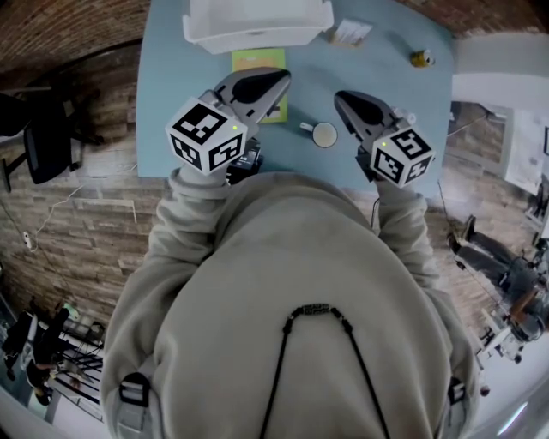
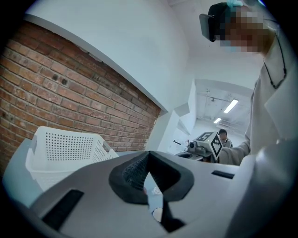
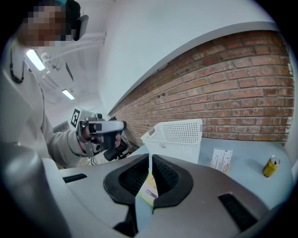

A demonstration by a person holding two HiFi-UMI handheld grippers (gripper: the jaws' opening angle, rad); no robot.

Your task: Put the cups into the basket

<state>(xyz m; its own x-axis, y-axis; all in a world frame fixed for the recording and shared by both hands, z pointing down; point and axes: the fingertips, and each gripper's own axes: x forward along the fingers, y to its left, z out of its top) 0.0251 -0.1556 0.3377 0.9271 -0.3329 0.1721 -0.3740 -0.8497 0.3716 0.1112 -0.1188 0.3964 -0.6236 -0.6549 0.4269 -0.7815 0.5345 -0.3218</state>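
Note:
A white cup (image 1: 324,135) with a handle stands upright on the blue table (image 1: 386,77), between my two grippers and near the front edge. The white perforated basket (image 1: 257,21) sits at the table's far edge; it also shows as the basket (image 2: 65,148) and the basket (image 3: 179,137) in the gripper views. My left gripper (image 1: 279,79) hovers left of the cup, jaws together and empty. My right gripper (image 1: 340,97) hovers just right of the cup, also shut on nothing. A sliver of the cup (image 2: 157,214) shows below the left gripper (image 2: 149,155). The right gripper (image 3: 150,158) points toward the basket.
A yellow-green booklet (image 1: 256,62) lies in front of the basket, partly under the left gripper. A white card (image 1: 350,33) and a small yellow can (image 1: 420,58) lie at the far right. A brick wall (image 3: 242,88) stands behind the table. A black chair (image 1: 47,137) is at the left.

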